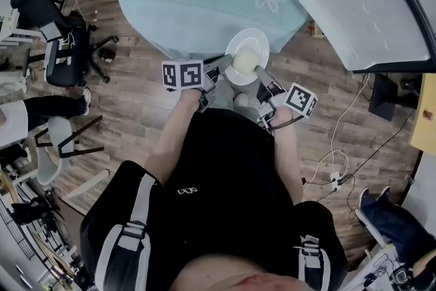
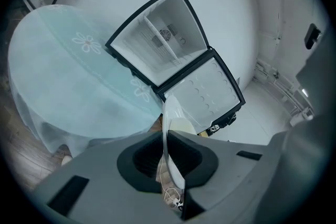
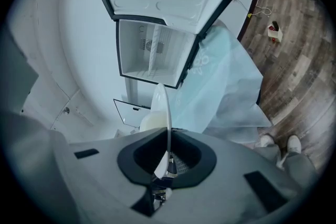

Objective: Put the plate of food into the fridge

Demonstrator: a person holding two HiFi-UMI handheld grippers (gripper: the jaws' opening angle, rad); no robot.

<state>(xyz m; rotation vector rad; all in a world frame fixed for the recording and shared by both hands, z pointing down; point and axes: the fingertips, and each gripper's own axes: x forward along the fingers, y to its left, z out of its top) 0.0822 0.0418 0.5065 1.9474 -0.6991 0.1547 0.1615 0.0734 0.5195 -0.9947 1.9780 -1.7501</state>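
White round plate (image 1: 238, 43) of pale food (image 1: 246, 61), level, before the open white fridge (image 2: 163, 34)

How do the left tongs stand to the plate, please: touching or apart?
Touching. The left gripper view shows the left tongs closed on the rim of the plate, which runs edge-on between the pads.

I hold both arms forward and low before the body, the left forearm (image 1: 178, 131) and the right forearm (image 1: 286, 146) near each other. The left tongs (image 1: 219, 67) and the right tongs (image 1: 263, 76) each pinch the plate (image 1: 244, 51) rim from opposite sides.
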